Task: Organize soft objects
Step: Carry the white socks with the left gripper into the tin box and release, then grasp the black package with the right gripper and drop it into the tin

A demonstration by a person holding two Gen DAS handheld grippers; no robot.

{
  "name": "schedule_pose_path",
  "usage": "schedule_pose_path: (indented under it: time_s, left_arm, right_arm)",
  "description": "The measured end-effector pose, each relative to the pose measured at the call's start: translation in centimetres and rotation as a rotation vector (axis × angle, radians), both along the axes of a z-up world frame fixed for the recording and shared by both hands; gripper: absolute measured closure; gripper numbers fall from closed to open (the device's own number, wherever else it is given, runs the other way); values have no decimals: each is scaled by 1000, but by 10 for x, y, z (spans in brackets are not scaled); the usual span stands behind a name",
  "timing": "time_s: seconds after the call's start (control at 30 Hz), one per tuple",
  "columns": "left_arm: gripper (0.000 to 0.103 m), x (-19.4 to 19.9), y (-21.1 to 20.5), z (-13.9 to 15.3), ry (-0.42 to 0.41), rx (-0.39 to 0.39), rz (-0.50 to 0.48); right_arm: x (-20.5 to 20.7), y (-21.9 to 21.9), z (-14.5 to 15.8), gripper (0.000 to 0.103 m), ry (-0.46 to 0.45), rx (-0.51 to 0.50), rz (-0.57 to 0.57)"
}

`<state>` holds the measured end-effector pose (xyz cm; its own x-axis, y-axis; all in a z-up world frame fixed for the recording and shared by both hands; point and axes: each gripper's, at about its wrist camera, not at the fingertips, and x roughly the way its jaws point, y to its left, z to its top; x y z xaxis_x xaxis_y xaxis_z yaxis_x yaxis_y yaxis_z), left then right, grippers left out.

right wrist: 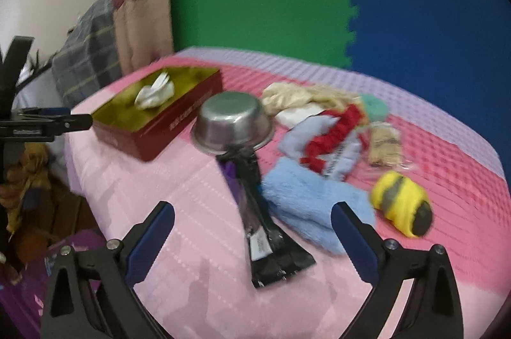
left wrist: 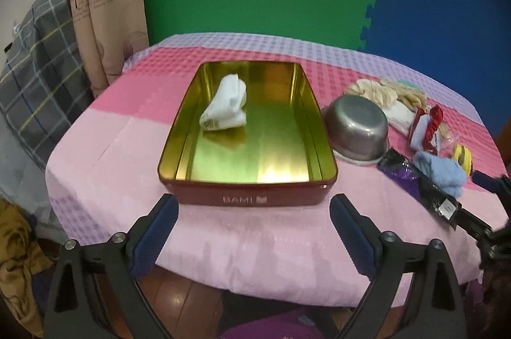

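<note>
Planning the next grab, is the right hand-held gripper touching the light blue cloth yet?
Apart. The right wrist view shows the right hand-held gripper open above the pink cover, with the light blue cloth lying beyond and between its fingers, not pinched.

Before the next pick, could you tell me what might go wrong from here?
1. The light blue cloth lies against the black packet, so the open right tool may catch both.
2. The upturned steel bowl rests on the packet's far end; dragging the packet could shift it toward the red tin.
</note>
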<state>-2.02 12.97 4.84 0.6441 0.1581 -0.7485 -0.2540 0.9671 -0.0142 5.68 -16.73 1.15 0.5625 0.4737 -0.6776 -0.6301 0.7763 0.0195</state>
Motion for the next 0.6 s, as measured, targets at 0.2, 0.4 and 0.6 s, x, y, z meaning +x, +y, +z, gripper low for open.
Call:
schedule_pose_path:
  time_s: [0.2,0.4,0.6]
  left_arm:
    - [9,0,7,-6,15,-37,1]
    - [9,2,2,-11,39,-24,-23]
    - [9,4,-3,-15,61,-23,-41]
  right_arm:
    - [23,10,-10,23,97,-64,49]
    - [39,17,-18,43,192,-108,103]
    - [45,34,-38,72,291,-235,132]
